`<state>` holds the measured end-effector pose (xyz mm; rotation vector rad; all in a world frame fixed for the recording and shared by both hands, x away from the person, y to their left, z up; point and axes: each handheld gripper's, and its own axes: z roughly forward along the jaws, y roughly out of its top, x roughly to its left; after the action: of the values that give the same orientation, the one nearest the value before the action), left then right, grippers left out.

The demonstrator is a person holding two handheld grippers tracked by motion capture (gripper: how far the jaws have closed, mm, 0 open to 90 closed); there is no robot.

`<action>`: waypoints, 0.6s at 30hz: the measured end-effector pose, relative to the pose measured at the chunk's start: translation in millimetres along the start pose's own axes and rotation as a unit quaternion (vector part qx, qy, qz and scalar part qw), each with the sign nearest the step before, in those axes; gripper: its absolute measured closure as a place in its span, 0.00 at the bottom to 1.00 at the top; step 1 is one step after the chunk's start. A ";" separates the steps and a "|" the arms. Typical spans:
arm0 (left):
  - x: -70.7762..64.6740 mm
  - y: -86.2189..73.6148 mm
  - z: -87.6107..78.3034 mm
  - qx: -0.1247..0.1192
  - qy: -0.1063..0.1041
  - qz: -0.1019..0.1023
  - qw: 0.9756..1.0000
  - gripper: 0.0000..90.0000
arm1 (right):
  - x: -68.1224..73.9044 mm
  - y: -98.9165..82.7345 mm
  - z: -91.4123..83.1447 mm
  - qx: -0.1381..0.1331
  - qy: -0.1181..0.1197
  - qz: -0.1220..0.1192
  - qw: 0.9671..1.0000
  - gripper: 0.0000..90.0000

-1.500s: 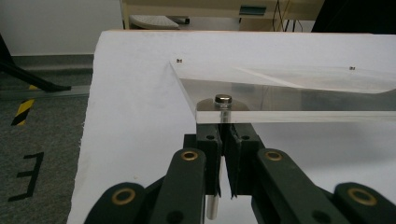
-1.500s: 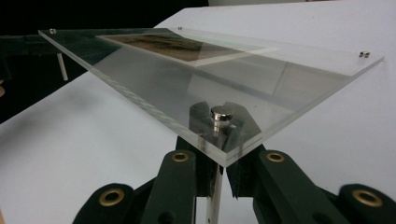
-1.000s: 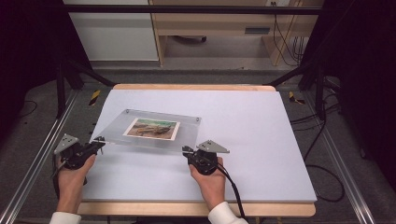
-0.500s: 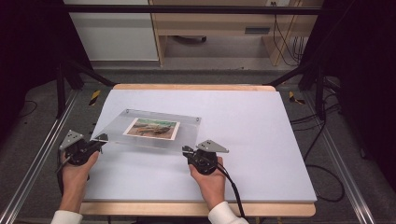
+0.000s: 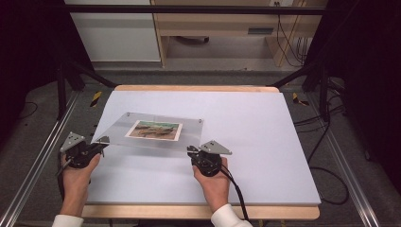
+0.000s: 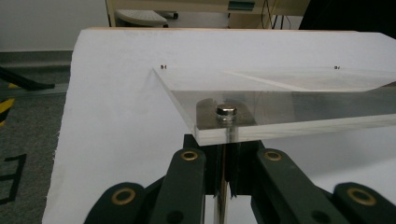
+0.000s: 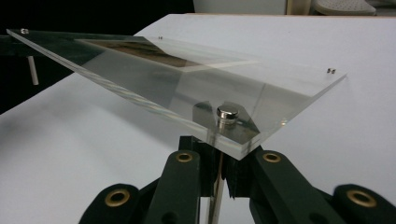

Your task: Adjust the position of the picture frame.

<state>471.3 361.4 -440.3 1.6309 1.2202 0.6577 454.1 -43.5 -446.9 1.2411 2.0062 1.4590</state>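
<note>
A clear acrylic photo frame (image 5: 156, 131) with a landscape picture (image 5: 154, 129) inside is tilted, its near edge raised off the white table sheet (image 5: 265, 137) and its far edge low. My left gripper (image 5: 100, 143) holds the near-left corner. In the left gripper view its jaws (image 6: 225, 144) are shut on a thin metal pin under a round cap (image 6: 226, 110). My right gripper (image 5: 191, 151) holds the near-right corner. In the right gripper view it (image 7: 219, 144) is shut on the pin below its cap (image 7: 227, 112). Small fasteners (image 6: 162, 66) mark the far corners.
The table has a wooden rim (image 5: 198, 88). Aluminium rails (image 5: 42, 156) run along both sides, with cables (image 5: 326, 142) on the floor at the right. A cabinet (image 5: 118, 33) and a wooden shelf stand behind the table.
The left hand and its gripper have edged slightly right, toward the frame's near-left corner. The right gripper and the frame look unmoved.
</note>
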 end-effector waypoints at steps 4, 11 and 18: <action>-7.2 2.5 -3.6 -0.003 0.005 0.000 1.000 0.94 | -2.1 10.8 -3.9 -0.003 -0.007 -0.005 1.000 0.93; -20.1 7.4 -9.2 -0.014 0.003 -0.016 1.000 0.94 | -7.5 28.0 -17.2 -0.010 -0.012 -0.022 1.000 0.93; -51.2 15.7 -10.0 -0.032 0.004 0.000 0.999 0.94 | -23.8 33.1 -38.6 -0.018 -0.013 -0.031 0.999 0.93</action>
<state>451.2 317.0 -415.9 1.5768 1.1944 0.6969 453.9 -82.4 -406.5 1.1662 1.9754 1.4370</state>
